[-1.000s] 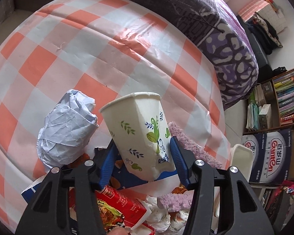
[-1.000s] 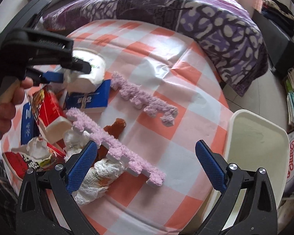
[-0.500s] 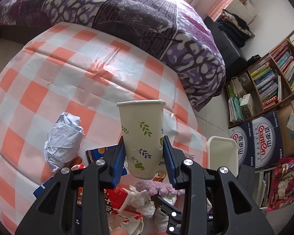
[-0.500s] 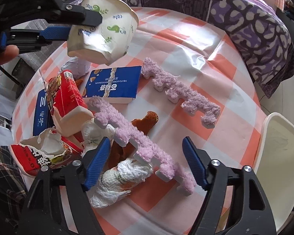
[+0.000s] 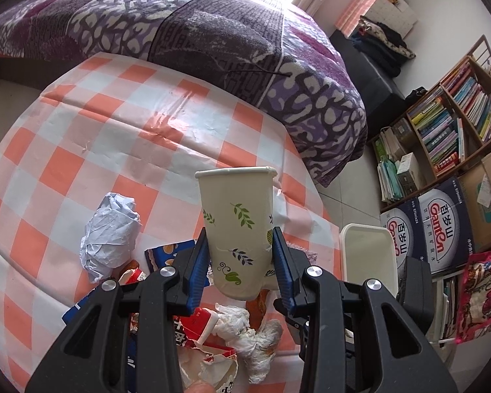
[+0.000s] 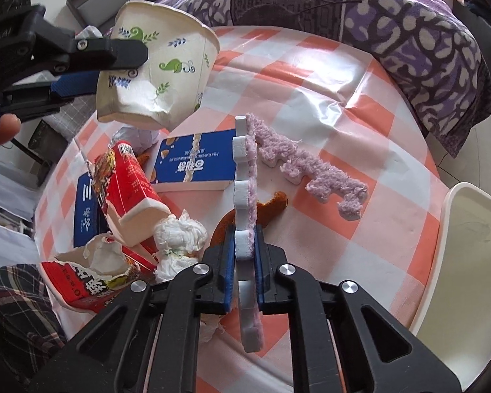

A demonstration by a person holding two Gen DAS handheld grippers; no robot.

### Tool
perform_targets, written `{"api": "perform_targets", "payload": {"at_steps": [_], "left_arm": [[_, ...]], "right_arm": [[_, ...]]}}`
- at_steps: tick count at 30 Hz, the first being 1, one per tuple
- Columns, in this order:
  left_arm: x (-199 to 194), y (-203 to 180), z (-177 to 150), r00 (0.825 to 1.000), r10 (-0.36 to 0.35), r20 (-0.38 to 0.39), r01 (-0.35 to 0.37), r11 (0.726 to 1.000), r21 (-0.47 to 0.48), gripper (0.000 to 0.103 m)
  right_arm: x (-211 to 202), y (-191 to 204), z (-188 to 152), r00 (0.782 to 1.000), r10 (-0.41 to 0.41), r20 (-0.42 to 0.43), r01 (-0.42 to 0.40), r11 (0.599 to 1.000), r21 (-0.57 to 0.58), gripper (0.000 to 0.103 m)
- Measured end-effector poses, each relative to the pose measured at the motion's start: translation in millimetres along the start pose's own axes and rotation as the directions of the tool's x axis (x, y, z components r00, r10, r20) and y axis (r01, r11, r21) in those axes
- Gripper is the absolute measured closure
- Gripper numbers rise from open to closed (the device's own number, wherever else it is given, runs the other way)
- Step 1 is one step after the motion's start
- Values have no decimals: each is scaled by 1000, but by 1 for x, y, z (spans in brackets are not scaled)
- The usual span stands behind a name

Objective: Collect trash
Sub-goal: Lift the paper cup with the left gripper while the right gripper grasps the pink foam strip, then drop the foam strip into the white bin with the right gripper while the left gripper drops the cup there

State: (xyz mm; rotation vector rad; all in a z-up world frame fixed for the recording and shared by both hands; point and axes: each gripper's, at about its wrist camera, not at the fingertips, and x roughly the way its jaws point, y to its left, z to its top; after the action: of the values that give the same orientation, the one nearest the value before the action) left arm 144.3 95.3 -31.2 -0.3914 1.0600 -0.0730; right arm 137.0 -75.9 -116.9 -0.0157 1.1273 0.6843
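My left gripper (image 5: 240, 262) is shut on a white paper cup with green leaf prints (image 5: 237, 219) and holds it above the checked table; the cup also shows in the right wrist view (image 6: 157, 65), dented at its base. My right gripper (image 6: 244, 262) is shut on a pink fuzzy foam strip (image 6: 247, 190), held on edge above the table. A second pink foam strip (image 6: 311, 170) lies on the cloth. Below lie a blue carton (image 6: 196, 163), a red torn carton (image 6: 127, 190), white tissue wads (image 6: 180, 232) and a crumpled paper ball (image 5: 109, 232).
A white bin (image 6: 468, 262) stands off the table's right edge and also shows in the left wrist view (image 5: 366, 255). A bed with a purple cover (image 5: 212, 32) lies behind the table. Bookshelves and boxes (image 5: 442, 163) stand at the right. A brown scrap (image 6: 271, 206) lies by the strips.
My right gripper closed on the nearer pink foam strip and lifted it on edge. My left gripper raised the cup higher above the table.
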Motion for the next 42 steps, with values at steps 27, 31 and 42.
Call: {"api": "perform_targets", "payload": {"at_steps": [27, 31, 42], "left_arm": [[3, -92, -35, 999, -39, -2, 38, 982, 183, 66], [9, -113, -49, 999, -47, -22, 50, 975, 218, 66], [40, -190, -85, 989, -84, -120, 114, 954, 277, 65]], "right_arm": [[-116, -111, -30, 915, -348, 206, 197, 829, 524, 90], [-133, -135, -49, 899, -407, 163, 224, 747, 626, 61], [-216, -167, -78, 768, -582, 266, 190, 604, 774, 10]]}}
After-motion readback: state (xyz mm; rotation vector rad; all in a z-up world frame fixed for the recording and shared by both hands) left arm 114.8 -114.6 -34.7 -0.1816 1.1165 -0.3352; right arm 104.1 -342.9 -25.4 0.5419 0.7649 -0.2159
